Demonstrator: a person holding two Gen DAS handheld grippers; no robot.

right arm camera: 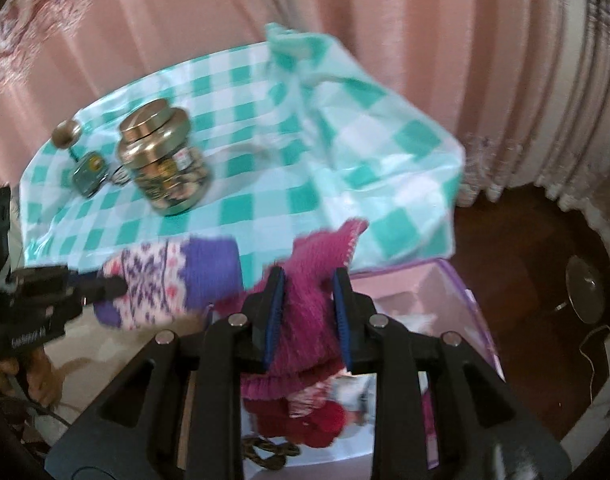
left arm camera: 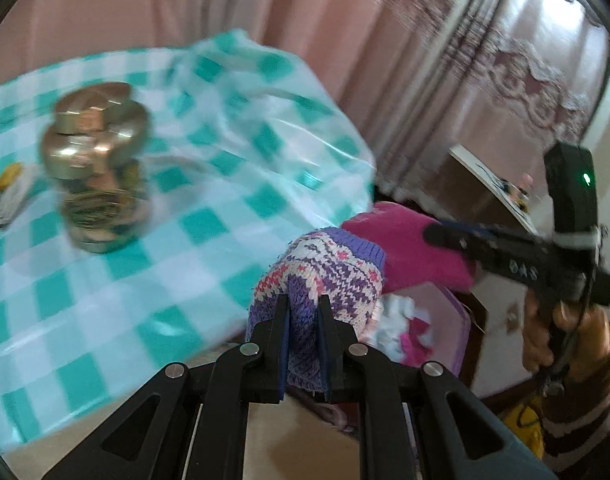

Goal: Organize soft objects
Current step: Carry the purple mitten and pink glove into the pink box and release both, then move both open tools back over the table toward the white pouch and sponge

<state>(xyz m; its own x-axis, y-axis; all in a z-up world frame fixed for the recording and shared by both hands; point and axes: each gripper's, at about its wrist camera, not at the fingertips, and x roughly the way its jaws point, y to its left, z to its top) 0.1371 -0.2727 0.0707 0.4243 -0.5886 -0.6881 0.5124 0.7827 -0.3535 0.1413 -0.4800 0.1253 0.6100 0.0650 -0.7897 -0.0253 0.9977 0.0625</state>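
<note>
My left gripper point(left arm camera: 303, 304) is shut on a purple, white and pink patterned knit piece point(left arm camera: 325, 272), held in the air off the table's edge. It also shows in the right wrist view point(right arm camera: 173, 280), with the left gripper point(right arm camera: 117, 286) at its left end. My right gripper point(right arm camera: 309, 280) is shut on a magenta knit piece point(right arm camera: 309, 320); that piece shows in the left wrist view point(left arm camera: 409, 248) with the right gripper point(left arm camera: 433, 236) on it. Both pieces hang over a pink-and-purple fabric box point(right arm camera: 457, 304) holding several soft items point(right arm camera: 317, 416).
A table with a teal-and-white checked cloth point(right arm camera: 265, 200) carries a gold-lidded glass jar point(right arm camera: 165, 168), a small green tin point(right arm camera: 89, 172) and a round metal piece point(right arm camera: 66, 133). Pink curtains point(right arm camera: 385, 20) hang behind. Dark floor point(right arm camera: 525, 248) lies to the right.
</note>
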